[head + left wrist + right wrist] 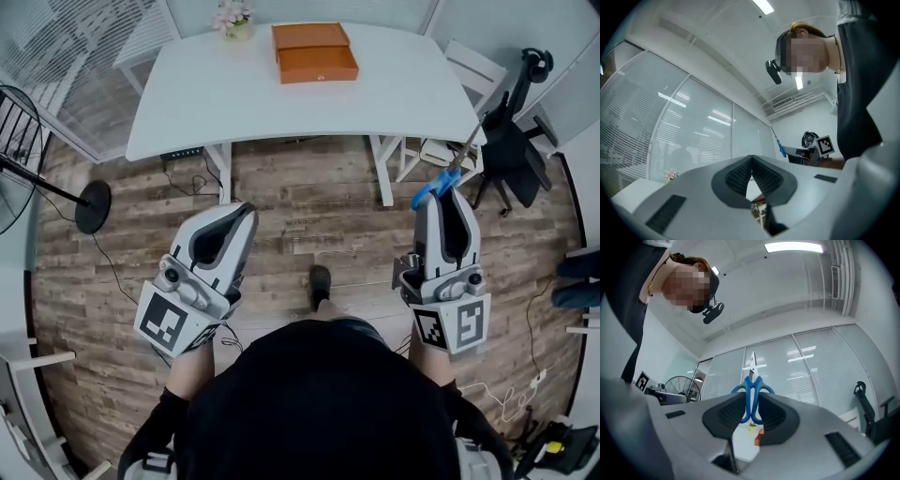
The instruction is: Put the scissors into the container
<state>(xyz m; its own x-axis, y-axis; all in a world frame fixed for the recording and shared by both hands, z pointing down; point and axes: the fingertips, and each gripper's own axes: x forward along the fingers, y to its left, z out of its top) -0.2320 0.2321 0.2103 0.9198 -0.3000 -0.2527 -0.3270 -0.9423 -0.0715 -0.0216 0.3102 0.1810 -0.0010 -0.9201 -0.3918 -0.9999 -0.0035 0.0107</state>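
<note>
Blue-handled scissors (439,185) (752,380) stand upright in my right gripper (448,195) (751,400), which is shut on their handles with the blades pointing up and forward. An orange container (314,52) (760,437), its lid on, lies at the far side of the white table (244,103) ahead of me. Both grippers hang over the wooden floor, short of the table. My left gripper (232,223) (751,159) is shut with nothing between its pads. The left gripper view also shows the right gripper (813,152) and the scissors (781,149).
A small flower vase (234,19) stands at the table's far edge. A standing fan (23,131) is at the left. A chair draped with a black garment (511,145) and a white chair (459,80) stand at the right. Cables run across the floor.
</note>
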